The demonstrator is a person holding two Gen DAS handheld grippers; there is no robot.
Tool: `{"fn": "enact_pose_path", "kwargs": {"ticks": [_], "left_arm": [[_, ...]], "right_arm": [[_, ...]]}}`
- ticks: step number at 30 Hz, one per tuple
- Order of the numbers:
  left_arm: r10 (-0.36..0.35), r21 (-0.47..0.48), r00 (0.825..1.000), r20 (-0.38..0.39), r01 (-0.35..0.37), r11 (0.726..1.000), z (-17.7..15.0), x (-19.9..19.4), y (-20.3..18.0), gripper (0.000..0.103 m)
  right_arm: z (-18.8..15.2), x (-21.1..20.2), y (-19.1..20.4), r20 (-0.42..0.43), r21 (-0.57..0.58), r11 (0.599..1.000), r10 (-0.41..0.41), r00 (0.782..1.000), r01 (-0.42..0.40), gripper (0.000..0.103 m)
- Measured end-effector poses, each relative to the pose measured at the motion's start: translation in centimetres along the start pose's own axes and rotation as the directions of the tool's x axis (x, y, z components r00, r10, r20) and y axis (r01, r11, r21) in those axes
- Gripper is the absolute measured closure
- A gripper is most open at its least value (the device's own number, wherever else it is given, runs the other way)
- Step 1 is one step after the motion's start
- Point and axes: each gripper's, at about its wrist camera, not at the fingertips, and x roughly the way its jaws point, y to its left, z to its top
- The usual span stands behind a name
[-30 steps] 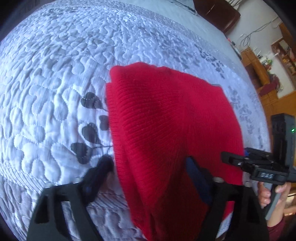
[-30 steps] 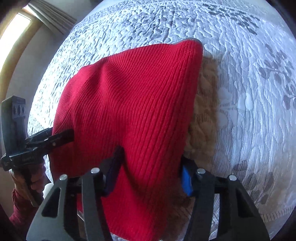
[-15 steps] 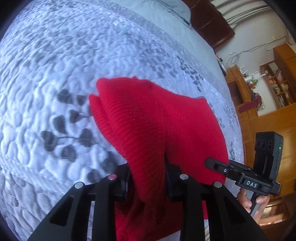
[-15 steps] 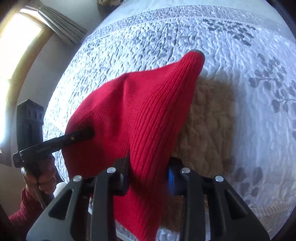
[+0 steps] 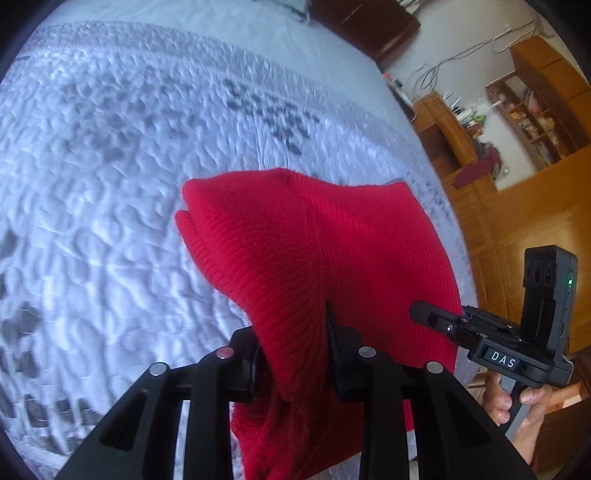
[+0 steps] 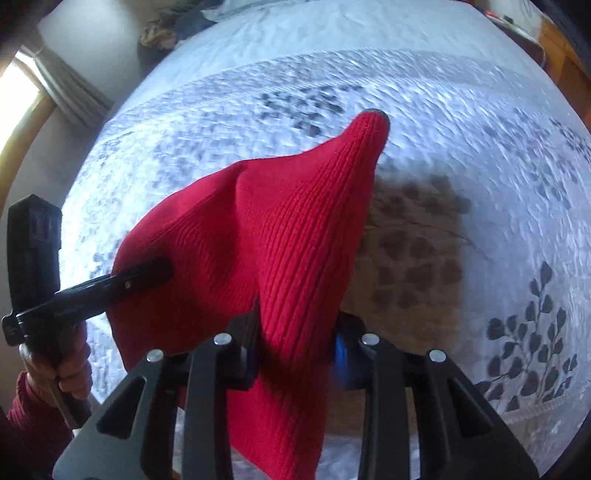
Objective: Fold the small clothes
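A red knitted garment (image 5: 314,258) hangs lifted above the quilted bed, stretched between both grippers. My left gripper (image 5: 295,354) is shut on one bunched edge of it. In the right wrist view the same red garment (image 6: 280,251) rises to a point, and my right gripper (image 6: 295,350) is shut on its other edge. Each camera also catches the opposite tool: the right gripper's body (image 5: 517,332) at the right in the left wrist view, the left gripper's body (image 6: 55,288) at the left in the right wrist view. The garment's shadow (image 6: 413,258) falls on the quilt below.
A white quilt with grey leaf print (image 5: 129,166) covers the bed. Wooden shelves and cabinets (image 5: 517,129) stand beyond the bed's right side. A dark headboard (image 5: 362,22) is at the far end. A curtained window (image 6: 44,85) is at the left.
Both grippers closed on the red garment's edges, then lifted it off the quilt and carried it across the bed. The cloth now hangs bunched instead of lying flat.
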Motion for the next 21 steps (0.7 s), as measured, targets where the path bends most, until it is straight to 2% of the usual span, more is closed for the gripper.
{"fn": "enact_pose_path", "kwargs": {"ticks": [3,5,6,7,9,12,15,16,17,19,20,21], "left_arm": [[0.090,0.005,0.994,-0.055,-0.090,0.996,-1.0,3.9,-0.1,0.071],[0.101,0.007,0.994,-0.037,-0.101,0.995,-1.7,4.6,0.2,0.062],[0.098,0.005,0.995,-0.031,-0.097,0.995,-2.0,4.4,0.5,0.062],[0.094,0.006,0.995,-0.030,-0.094,0.996,-2.1,4.1,0.7,0.059],[0.113,0.007,0.993,-0.020,-0.113,0.994,-2.7,2.9,0.7,0.056],[0.128,0.018,0.992,-0.009,-0.128,0.992,-3.9,0.7,1.0,0.056],[0.125,0.021,0.992,0.013,-0.125,0.992,-5.6,-1.1,0.4,0.052],[0.130,0.033,0.991,0.013,-0.130,0.991,-6.3,-1.5,-0.1,0.047],[0.148,0.048,0.989,0.014,-0.149,0.988,-6.8,-1.7,-0.5,0.042],[0.191,0.084,0.981,0.018,-0.192,0.978,-7.7,-1.5,-1.4,0.042],[0.217,0.101,0.976,0.013,-0.217,0.971,-8.2,-1.1,-1.6,0.042],[0.253,0.110,0.968,-0.002,-0.251,0.962,-8.5,-0.5,-1.7,0.042]], "right_arm": [[-0.4,3.6,-4.0,-0.069,0.072,0.997,0.009,0.998,-0.004,0.068],[-1.2,4.9,-5.9,-0.067,0.130,0.990,0.070,0.995,-0.060,0.061],[-1.4,4.9,-6.3,-0.054,0.144,0.986,0.092,0.994,-0.084,0.059],[-1.7,4.7,-6.6,-0.040,0.149,0.984,0.104,0.994,-0.097,0.052],[-2.4,3.7,-6.5,-0.014,0.136,0.988,0.075,0.997,-0.072,0.044],[-4.0,1.9,-6.4,0.001,0.114,0.991,0.072,0.997,-0.072,0.042],[-6.3,0.9,-6.1,-0.013,0.138,0.985,0.107,0.994,-0.104,0.041],[-7.0,0.8,-5.9,-0.018,0.145,0.983,0.114,0.993,-0.110,0.041],[-7.9,0.7,-5.8,-0.023,0.151,0.981,0.126,0.992,-0.121,0.041],[-9.7,0.6,-5.7,-0.037,0.173,0.975,0.146,0.989,-0.138,0.042],[-10.2,0.6,-5.6,-0.042,0.179,0.974,0.151,0.988,-0.141,0.044],[-10.9,0.9,-5.5,-0.055,0.183,0.972,0.160,0.986,-0.147,0.055]]}}
